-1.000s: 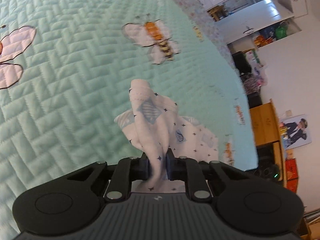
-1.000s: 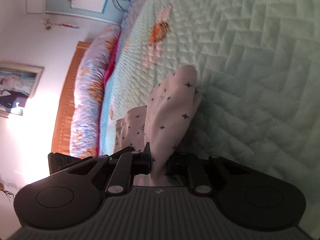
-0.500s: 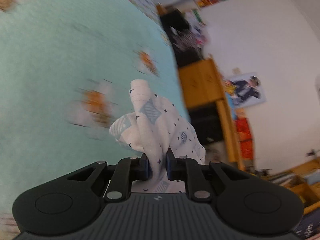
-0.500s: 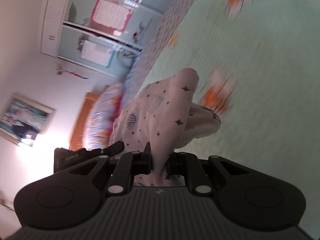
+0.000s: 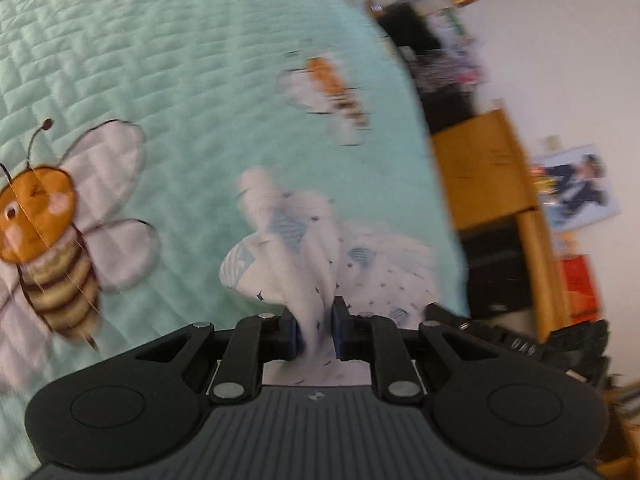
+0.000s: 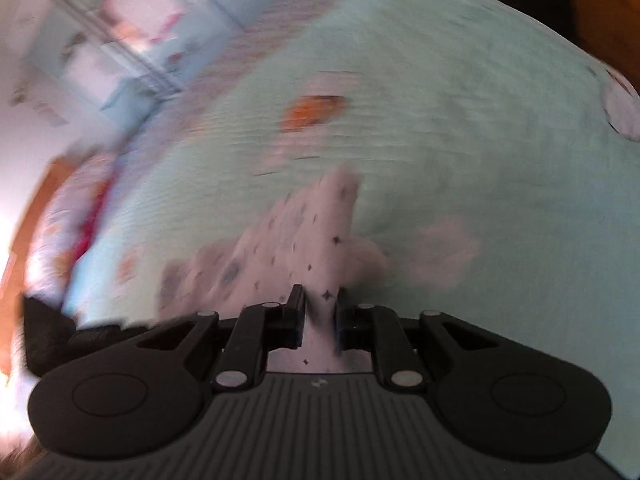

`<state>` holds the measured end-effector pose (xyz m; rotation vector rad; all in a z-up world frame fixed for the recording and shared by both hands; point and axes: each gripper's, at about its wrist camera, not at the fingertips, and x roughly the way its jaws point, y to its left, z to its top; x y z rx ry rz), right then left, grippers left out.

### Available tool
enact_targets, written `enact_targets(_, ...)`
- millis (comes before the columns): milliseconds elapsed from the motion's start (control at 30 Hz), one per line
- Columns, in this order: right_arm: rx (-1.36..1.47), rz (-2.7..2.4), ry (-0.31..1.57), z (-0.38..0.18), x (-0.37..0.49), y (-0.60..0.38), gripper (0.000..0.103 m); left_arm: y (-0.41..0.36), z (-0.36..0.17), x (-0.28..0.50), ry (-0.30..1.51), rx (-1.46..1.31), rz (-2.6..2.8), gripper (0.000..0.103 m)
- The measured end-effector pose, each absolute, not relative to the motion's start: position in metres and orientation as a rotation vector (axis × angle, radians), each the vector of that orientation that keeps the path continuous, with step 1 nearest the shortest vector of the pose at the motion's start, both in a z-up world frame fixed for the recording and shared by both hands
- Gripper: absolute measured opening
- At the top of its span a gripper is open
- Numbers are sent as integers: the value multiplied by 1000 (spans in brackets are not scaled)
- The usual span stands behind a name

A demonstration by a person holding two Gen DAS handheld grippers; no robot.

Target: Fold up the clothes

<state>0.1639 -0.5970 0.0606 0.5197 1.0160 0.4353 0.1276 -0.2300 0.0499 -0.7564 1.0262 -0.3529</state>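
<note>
A mint-green quilted bedspread (image 5: pixel 168 60) fills most of both views, stitched with big appliqué bees; one bee (image 5: pixel 52 236) sits sharp at the left of the left wrist view, another (image 5: pixel 328 96) is smeared further up. Beyond the bed edge stand a wooden cabinet (image 5: pixel 480 168) and a poster (image 5: pixel 576 188) on the white wall; the right wrist view catches a pale blue wardrobe (image 6: pixel 120 44) and what looks like a patterned pillow (image 6: pixel 64 232) by the headboard, too blurred to be sure. Above the bedspread hangs a white garment (image 5: pixel 296 248) printed with small dark stars and blue patches. The left gripper (image 5: pixel 313 334) has its pads pinched tight on one bunched fold of it, the cloth rising in a peak in front of the fingers. The right gripper (image 6: pixel 319 322) is likewise clamped on another fold of the garment (image 6: pixel 312 232), which stands up between its jaws. A dark edge of the other tool (image 5: pixel 500 332) shows at the lower right, with cloth spanning between. The garment's lower part is cut off behind both gripper bodies.
</note>
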Motion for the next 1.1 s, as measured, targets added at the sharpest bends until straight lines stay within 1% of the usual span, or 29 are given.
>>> enact_targets(33,542,404,1023,45,173,-598,18,-229,43,134,1034,-742,-335,17)
enact_targets(67,548,384,1023,35,174,-597,27,-227,42,136,1029,-744,-345,19)
enact_targets(100,560,369,1019,27,176,-599,30,-225,42,137,1023,-740,-355,21)
enact_targets(133,585,373,1011,21,175,-601,30,-223,43,138,1016,-725,-363,24)
enact_targets(200,611,355,979,21,167,-605,31,-214,45,138,1016,-756,-356,26)
enact_targets(300,690,306,875,34,143,-613,35,-199,48,135,1013,-813,-328,35)
enact_targets(333,731,316,843,38,136,-615,40,-193,50,132,1006,-818,-297,37)
enact_targets(367,771,326,811,43,129,-617,44,-188,54,129,995,-827,-268,37)
enact_targets(433,851,345,747,52,116,-620,45,-175,67,117,944,-870,-221,38)
enact_targets(500,927,418,751,51,112,-612,45,-164,80,107,894,-907,-187,38)
enact_targets(533,979,464,767,47,115,-607,46,-169,87,107,874,-905,-222,40)
enact_targets(567,1014,489,776,43,118,-602,46,-173,94,107,853,-902,-257,51)
enact_targets(633,1068,527,799,33,132,-594,46,-191,101,110,844,-865,-327,64)
enact_targets(700,1100,566,820,23,147,-583,46,-214,95,118,863,-803,-360,64)
enact_targets(767,1085,576,864,15,164,-573,48,-230,74,132,896,-746,-316,63)
enact_targets(800,1075,569,894,9,174,-568,48,-235,62,142,925,-726,-307,61)
enact_targets(833,1038,525,940,-1,184,-561,47,-237,55,150,929,-708,-300,57)
enact_targets(867,1015,495,959,-6,191,-559,38,-237,49,157,929,-694,-295,56)
enact_targets(900,993,467,977,-12,197,-558,25,-234,50,162,924,-700,-295,56)
enact_targets(933,971,439,994,-17,203,-556,0,-230,51,166,939,-722,-295,56)
enact_targets(1000,981,438,985,-15,196,-555,0,-219,55,168,961,-770,-303,56)
enact_targets(1033,987,439,980,-14,192,-555,3,-215,59,166,955,-774,-305,56)
enact_targets(1067,993,439,975,-13,188,-555,15,-214,65,163,942,-784,-315,56)
enact_targets(1100,999,439,970,-12,184,-554,24,-216,69,160,934,-807,-334,56)
